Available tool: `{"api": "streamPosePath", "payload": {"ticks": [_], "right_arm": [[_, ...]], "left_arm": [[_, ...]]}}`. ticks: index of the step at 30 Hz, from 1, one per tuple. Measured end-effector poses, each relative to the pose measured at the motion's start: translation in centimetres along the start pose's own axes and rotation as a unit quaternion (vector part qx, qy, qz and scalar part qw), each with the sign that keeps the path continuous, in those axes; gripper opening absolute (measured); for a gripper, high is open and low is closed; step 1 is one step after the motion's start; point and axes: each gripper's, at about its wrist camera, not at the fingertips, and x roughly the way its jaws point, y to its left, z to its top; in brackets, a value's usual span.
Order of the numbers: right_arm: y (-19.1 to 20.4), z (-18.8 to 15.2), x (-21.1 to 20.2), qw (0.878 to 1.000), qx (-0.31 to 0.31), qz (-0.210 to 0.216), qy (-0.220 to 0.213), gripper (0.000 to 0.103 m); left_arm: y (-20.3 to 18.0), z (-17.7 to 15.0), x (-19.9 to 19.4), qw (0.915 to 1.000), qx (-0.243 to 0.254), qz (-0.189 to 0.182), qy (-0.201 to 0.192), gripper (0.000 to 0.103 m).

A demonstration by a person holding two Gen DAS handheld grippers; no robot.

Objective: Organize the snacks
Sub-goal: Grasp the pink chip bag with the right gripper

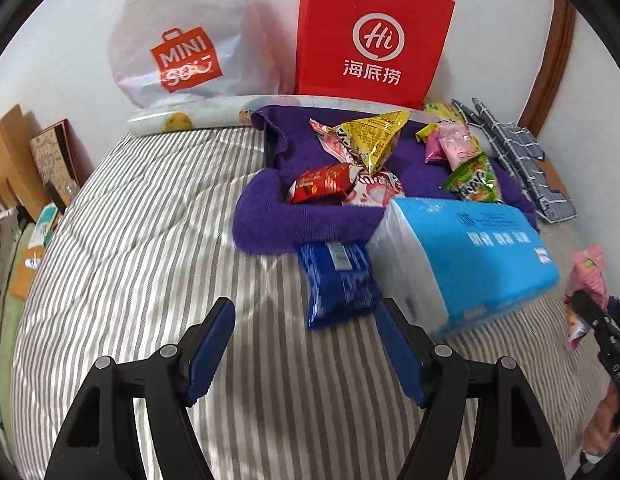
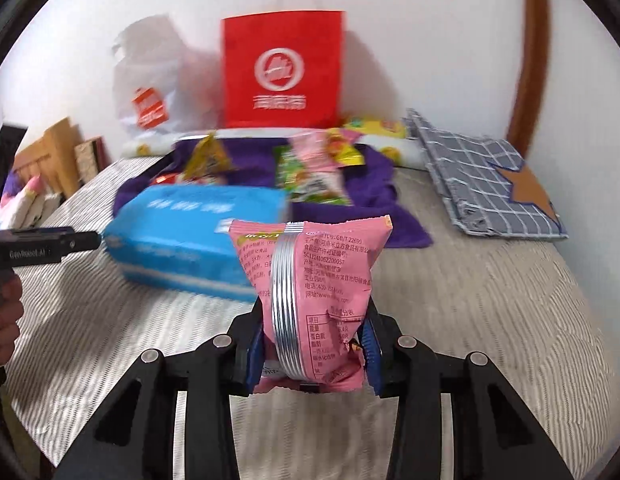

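The pink snack packet (image 2: pixel 317 300) is glossy plastic film with a shiny silver seam. The snack wrappers (image 1: pixel 349 160) look like crinkled, reflective foil. They lie on a purple towel (image 1: pixel 270 224) of fuzzy matt cloth. The tissue pack (image 1: pixel 469 256) has smooth, slick plastic wrap. The striped bedcover (image 1: pixel 150 240) is soft quilted fabric. The red bag (image 1: pixel 369 32) is matt paper; the white bag (image 1: pixel 178 40) is thin, wrinkled plastic. The checked cloth (image 2: pixel 469 168) is woven.
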Motion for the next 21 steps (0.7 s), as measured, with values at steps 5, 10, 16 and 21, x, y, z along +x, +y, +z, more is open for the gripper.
{"api": "streamPosePath", "payload": {"ticks": [5, 10, 16, 21], "right_arm": [[-0.9, 0.0, 1.8, 1.000, -0.005, -0.012, 0.010, 0.040], [-1.3, 0.0, 2.9, 0.999, 0.011, 0.010, 0.033, 0.040], [-1.6, -0.2, 3.9, 0.998, 0.020, 0.023, 0.062, 0.040], [-1.8, -0.3, 4.0, 0.997, 0.028, 0.032, 0.066, 0.040]], "left_arm": [[0.0, 0.8, 1.7, 0.9998, 0.003, -0.020, 0.009, 0.071], [-0.4, 0.8, 2.7, 0.9992, 0.018, -0.036, 0.007, 0.070], [-0.5, 0.7, 3.5, 0.9985, 0.034, -0.038, 0.018, 0.058], [-1.3, 0.4, 3.2, 0.9975, 0.050, -0.048, 0.013, 0.037]]}}
